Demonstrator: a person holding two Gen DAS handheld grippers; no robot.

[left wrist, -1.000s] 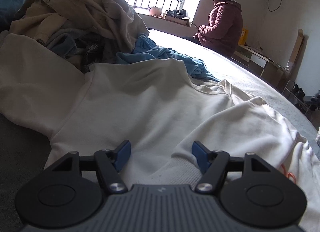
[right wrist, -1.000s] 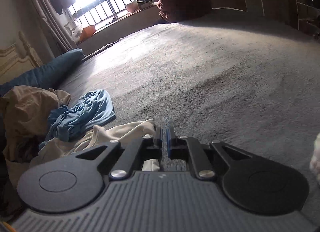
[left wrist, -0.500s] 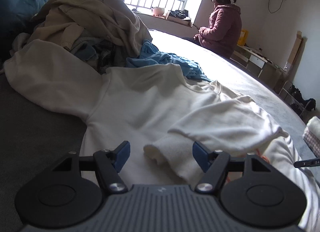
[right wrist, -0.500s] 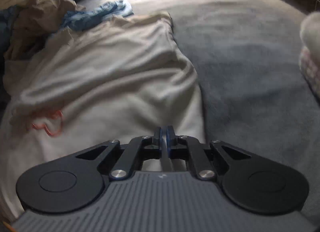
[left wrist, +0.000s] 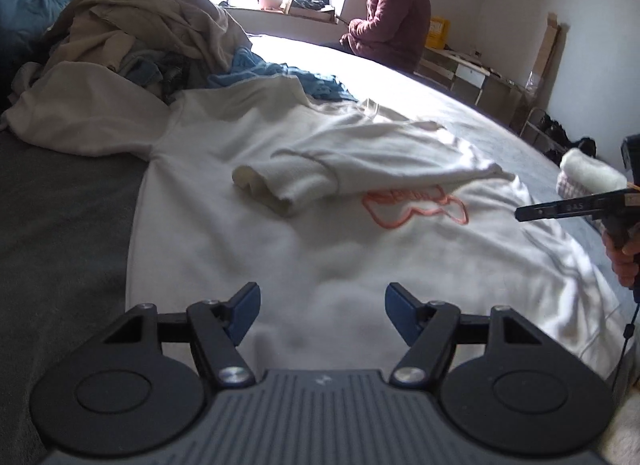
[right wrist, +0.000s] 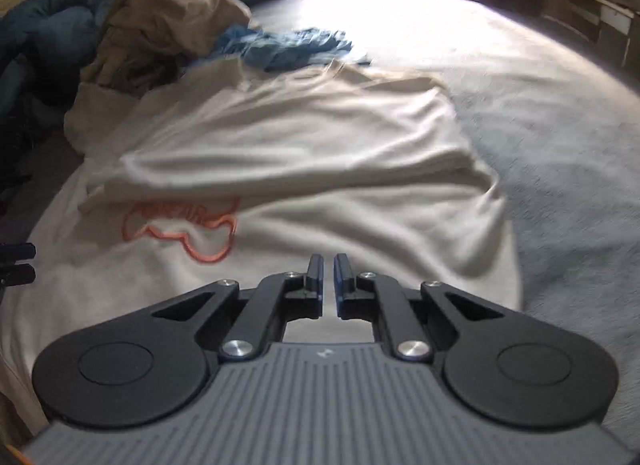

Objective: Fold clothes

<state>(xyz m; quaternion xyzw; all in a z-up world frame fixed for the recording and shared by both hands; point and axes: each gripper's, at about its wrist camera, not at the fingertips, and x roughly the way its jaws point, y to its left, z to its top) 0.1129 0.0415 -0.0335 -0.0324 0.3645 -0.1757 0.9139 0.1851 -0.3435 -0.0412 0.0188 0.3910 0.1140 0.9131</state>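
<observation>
Sweatshirt (left wrist: 328,225) flat on bed (left wrist: 60,225), mid-frame; one sleeve (left wrist: 320,173) folded across chest, other still out upper left. L gripper (left wrist: 322,307) wide, empty; R gripper (right wrist: 328,271) nearly closed, empty. Pile (left wrist: 132,25) upper left unfolded.

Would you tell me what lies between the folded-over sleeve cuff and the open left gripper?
Only bare cream sweatshirt fabric lies between the cuff and the left gripper, in the left wrist view.
</observation>
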